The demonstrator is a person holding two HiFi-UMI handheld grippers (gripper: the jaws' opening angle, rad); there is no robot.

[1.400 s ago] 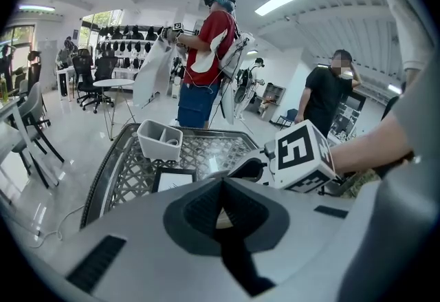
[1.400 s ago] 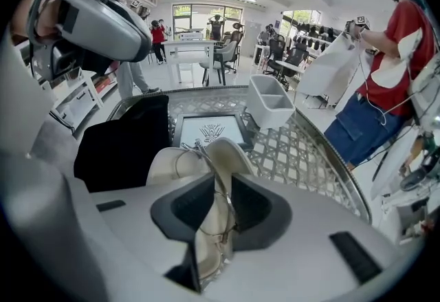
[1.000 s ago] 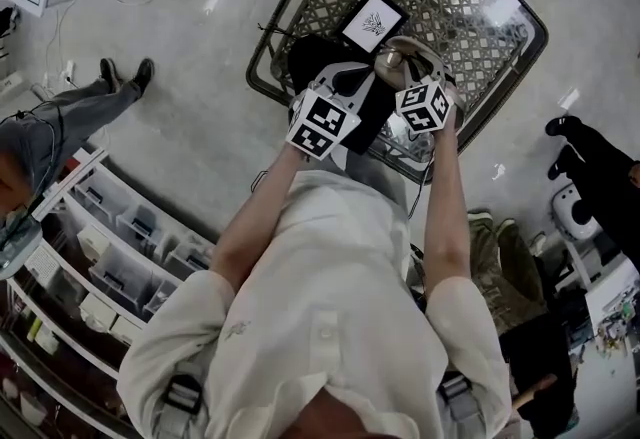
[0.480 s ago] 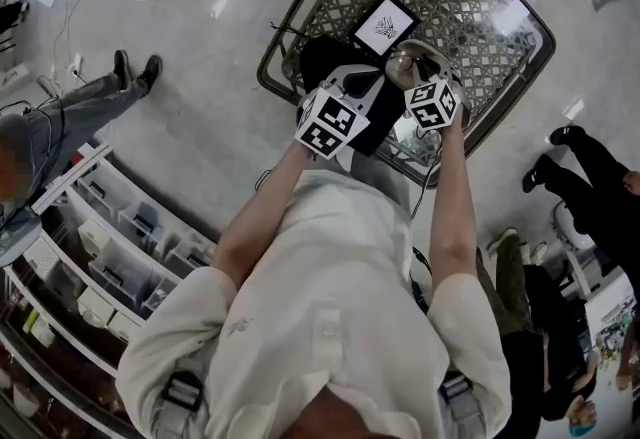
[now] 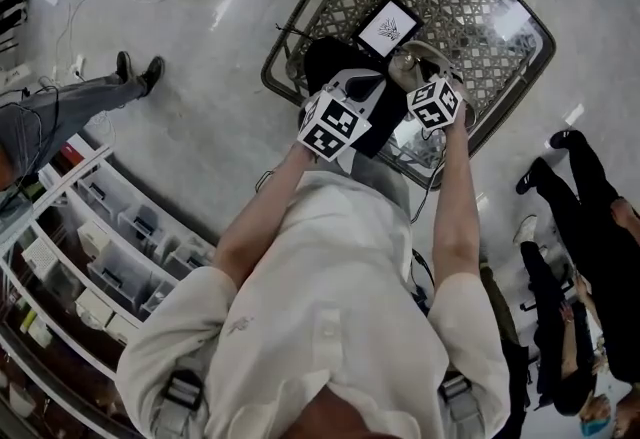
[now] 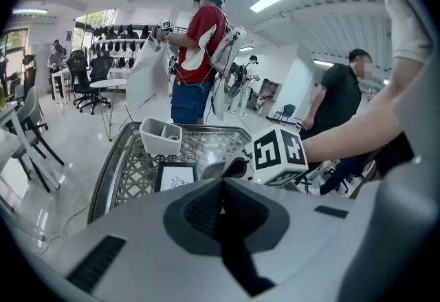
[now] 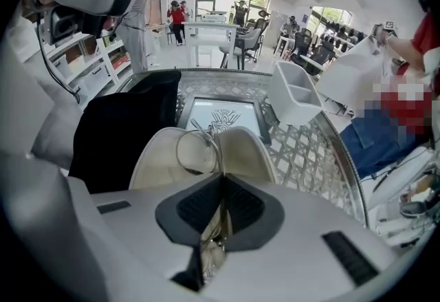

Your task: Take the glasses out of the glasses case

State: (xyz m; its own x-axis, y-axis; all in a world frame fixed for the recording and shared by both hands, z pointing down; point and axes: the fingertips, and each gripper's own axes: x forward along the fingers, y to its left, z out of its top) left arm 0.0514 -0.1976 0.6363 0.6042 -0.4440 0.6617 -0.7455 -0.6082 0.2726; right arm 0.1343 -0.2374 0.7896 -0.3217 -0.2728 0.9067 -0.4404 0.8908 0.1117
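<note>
Metal-rimmed glasses [image 7: 198, 151] — seemingly in right hand-held gripper [image 7: 221, 187]

No word or number can be read; the card [image 5: 388, 27], upper centre in the head view, bears only an emblem; the cubes [image 5: 333, 125] carry square markers.

Both arms out twd 12. L gripper [image 5: 352, 87] angled to 1, jaws together. R gripper [image 5: 412, 67] angled to 11, jaws pinched on glasses [image 7: 196, 151].
</note>
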